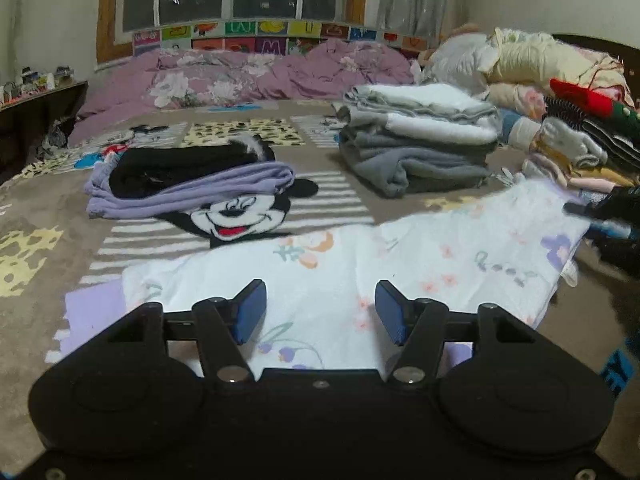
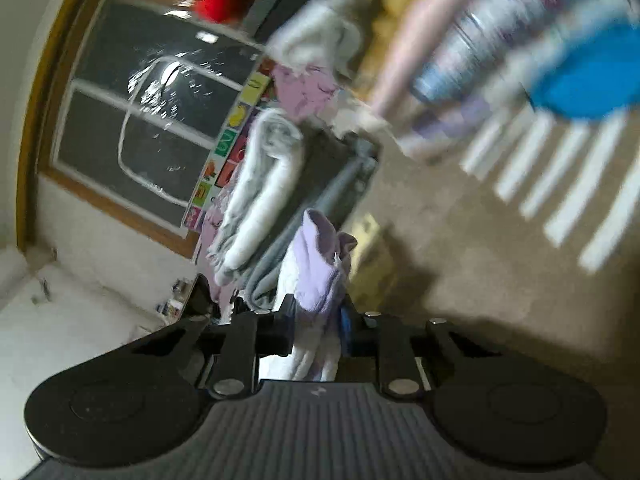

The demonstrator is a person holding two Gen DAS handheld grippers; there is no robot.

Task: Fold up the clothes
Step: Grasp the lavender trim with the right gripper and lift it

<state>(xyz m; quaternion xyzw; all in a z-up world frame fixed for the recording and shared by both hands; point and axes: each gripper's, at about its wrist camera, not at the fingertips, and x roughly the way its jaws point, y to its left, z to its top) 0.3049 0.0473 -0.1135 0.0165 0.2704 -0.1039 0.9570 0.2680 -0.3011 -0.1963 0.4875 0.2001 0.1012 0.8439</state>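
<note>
While my left gripper [image 1: 320, 312] hovers with fingers apart over the white floral-print cotton garment [image 1: 360, 264] at lower centre, nothing sits between them. My right gripper [image 2: 316, 328] is clamped on that garment's lilac-and-white edge [image 2: 316, 276]

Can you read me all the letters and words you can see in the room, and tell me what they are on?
"M": a big white letter on a purple tile of the colourful picture strip under the window.
The other tiles on that strip have letters and drawings too, but they are too blurred to read.
The white flowery cloth has small grey squiggly writing that cannot be read.
The items on the side shelf are too small to read.
In the right wrist view, nothing is readable.
</note>
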